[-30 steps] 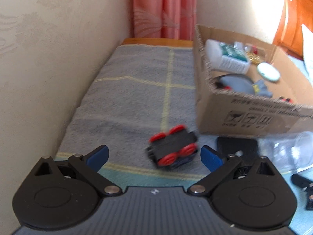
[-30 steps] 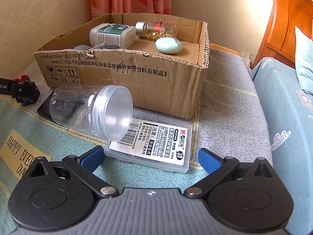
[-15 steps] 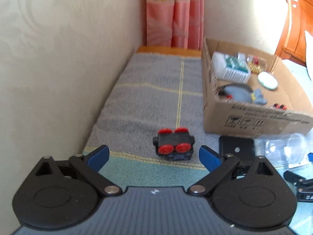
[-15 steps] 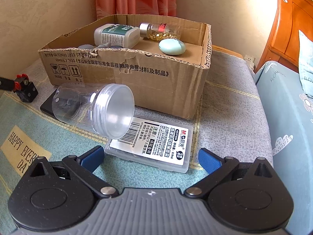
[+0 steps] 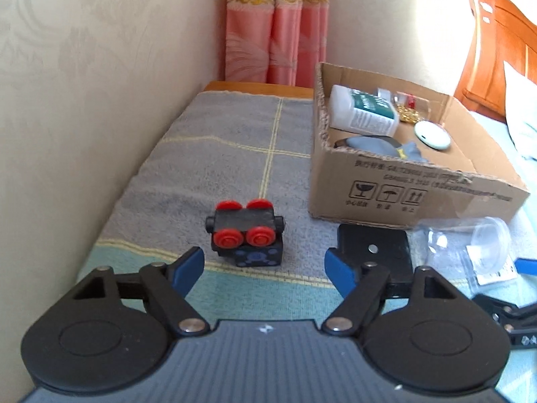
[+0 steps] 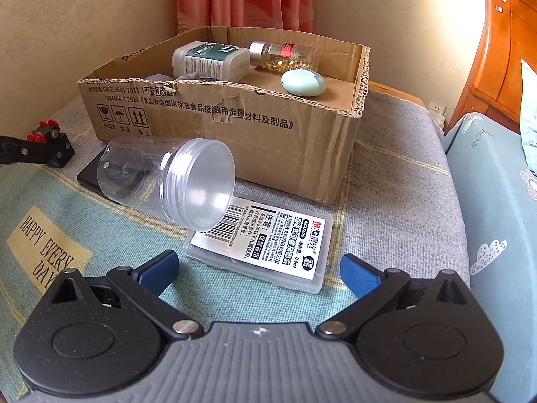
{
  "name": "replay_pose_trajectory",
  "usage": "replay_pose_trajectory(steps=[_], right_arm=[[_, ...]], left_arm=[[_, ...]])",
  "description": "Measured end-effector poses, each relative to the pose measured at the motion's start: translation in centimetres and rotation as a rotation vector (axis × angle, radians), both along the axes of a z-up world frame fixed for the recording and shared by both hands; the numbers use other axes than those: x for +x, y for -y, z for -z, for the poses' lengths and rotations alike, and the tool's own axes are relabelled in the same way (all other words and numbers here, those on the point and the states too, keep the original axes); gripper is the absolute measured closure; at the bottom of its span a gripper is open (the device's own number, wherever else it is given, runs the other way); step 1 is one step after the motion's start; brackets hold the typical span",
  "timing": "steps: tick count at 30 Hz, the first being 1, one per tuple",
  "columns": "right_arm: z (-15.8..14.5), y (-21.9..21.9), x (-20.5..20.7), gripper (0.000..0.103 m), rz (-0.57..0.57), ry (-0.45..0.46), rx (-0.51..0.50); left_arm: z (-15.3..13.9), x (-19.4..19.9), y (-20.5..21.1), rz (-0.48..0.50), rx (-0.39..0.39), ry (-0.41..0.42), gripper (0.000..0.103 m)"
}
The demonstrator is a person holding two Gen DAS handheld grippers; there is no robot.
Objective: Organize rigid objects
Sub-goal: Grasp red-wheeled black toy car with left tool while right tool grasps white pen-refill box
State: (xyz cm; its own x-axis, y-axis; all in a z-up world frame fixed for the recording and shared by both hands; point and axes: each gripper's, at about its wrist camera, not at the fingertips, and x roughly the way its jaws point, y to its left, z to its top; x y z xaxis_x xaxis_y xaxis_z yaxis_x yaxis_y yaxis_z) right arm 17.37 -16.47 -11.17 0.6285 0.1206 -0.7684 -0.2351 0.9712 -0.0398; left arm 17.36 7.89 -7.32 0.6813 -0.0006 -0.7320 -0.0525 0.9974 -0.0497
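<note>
A black toy car with red wheels (image 5: pixel 246 236) lies upside down on the grey mat, just ahead of my open, empty left gripper (image 5: pixel 263 265); it also shows in the right wrist view (image 6: pixel 50 142). A cardboard box (image 6: pixel 235 124) holds a white bottle (image 6: pixel 209 60), a capsule vial (image 6: pixel 285 55) and a mint oval case (image 6: pixel 303 82). A clear plastic jar (image 6: pixel 171 178) lies on its side over a clear lead case (image 6: pixel 265 243), just ahead of my open, empty right gripper (image 6: pixel 258 268). A black flat slab (image 5: pixel 372 245) lies in front of the box.
A wall (image 5: pixel 84 100) runs close along the left of the mat. A pink curtain (image 5: pixel 275 27) hangs at the back. A wooden headboard (image 6: pixel 503 50) and a blue cushion (image 6: pixel 496 201) are on the right. The box (image 5: pixel 402 194) stands right of the toy.
The left gripper has pulled back and risen, so the toy car looks smaller and farther. The toy has settled upright on its roof. The right gripper has edged slightly back.
</note>
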Motion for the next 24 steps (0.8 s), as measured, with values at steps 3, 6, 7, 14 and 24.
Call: replay_pose_trajectory(steps=[3, 6, 7, 14, 24], right_arm=[[0.0, 0.0, 0.0, 0.000, 0.000, -0.004, -0.001], [0.0, 0.0, 0.0, 0.000, -0.004, -0.004, 0.000], [0.0, 0.0, 0.1, 0.000, -0.006, -0.003, 0.000], [0.0, -0.2, 0.4, 0.000, 0.021, 0.013, 0.004], [-0.1, -1.4, 0.9, 0.005, 0.061, 0.031, 0.004]], left_arm=[[0.9, 0.5, 0.0, -0.039, 0.011, 0.014, 0.028], [1.5, 1.0, -0.1, -0.056, 0.010, 0.016, 0.035], [1.7, 1.2, -0.1, -0.060, 0.004, 0.011, 0.039], [2.1, 1.6, -0.4, -0.079, -0.022, -0.002, 0.050], [2.0, 1.8, -0.6, -0.077, -0.032, -0.006, 0.050]])
